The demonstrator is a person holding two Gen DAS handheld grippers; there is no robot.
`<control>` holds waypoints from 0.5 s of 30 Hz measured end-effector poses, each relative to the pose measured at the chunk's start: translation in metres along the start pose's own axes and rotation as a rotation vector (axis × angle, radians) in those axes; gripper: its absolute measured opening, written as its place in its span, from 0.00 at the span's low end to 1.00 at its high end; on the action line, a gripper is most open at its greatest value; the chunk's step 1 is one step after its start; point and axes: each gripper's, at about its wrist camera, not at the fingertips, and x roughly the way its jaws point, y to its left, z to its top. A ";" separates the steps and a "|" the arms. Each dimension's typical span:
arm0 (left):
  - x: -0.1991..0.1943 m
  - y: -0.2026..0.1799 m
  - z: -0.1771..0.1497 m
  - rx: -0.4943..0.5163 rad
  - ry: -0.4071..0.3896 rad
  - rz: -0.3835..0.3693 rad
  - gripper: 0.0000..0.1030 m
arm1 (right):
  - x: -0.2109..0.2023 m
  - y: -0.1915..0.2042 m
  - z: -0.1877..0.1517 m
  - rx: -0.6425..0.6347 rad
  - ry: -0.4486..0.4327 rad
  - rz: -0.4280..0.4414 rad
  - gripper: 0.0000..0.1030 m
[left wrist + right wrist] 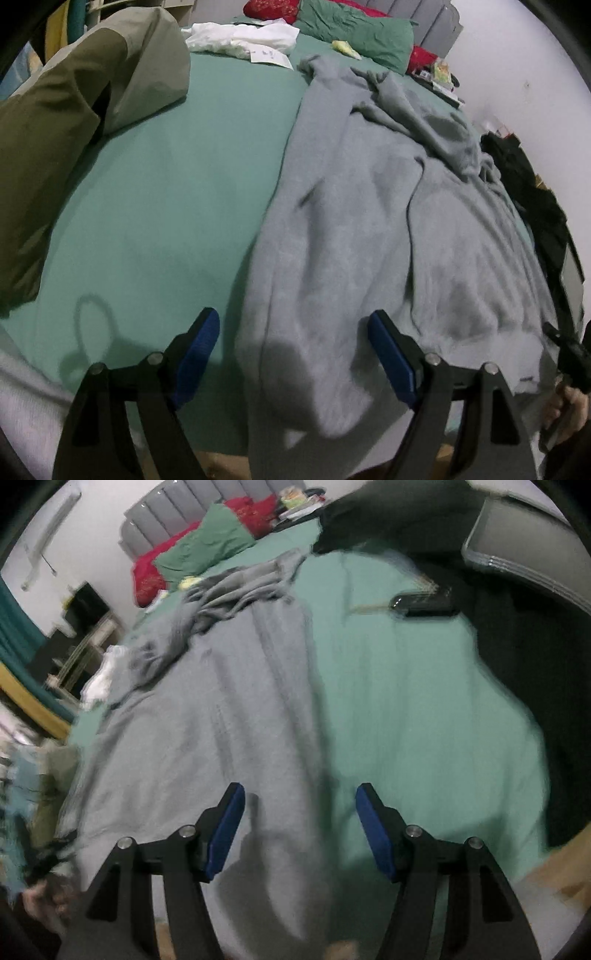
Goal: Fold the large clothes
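Soft, matt, fleecy cloth in the grey garment (369, 221), creased. Smooth matt cotton-like cloth in the green bedsheet (166, 206). Olive jacket (74, 110) of smooth woven fabric, faint sheen. Ribbed blue rubbery pads (227, 830) on matt black plastic fingers, shiny metal pins.
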 end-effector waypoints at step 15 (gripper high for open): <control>-0.024 -0.054 -0.029 0.230 0.008 -0.064 0.19 | -0.031 0.022 -0.021 -0.044 -0.139 0.041 0.10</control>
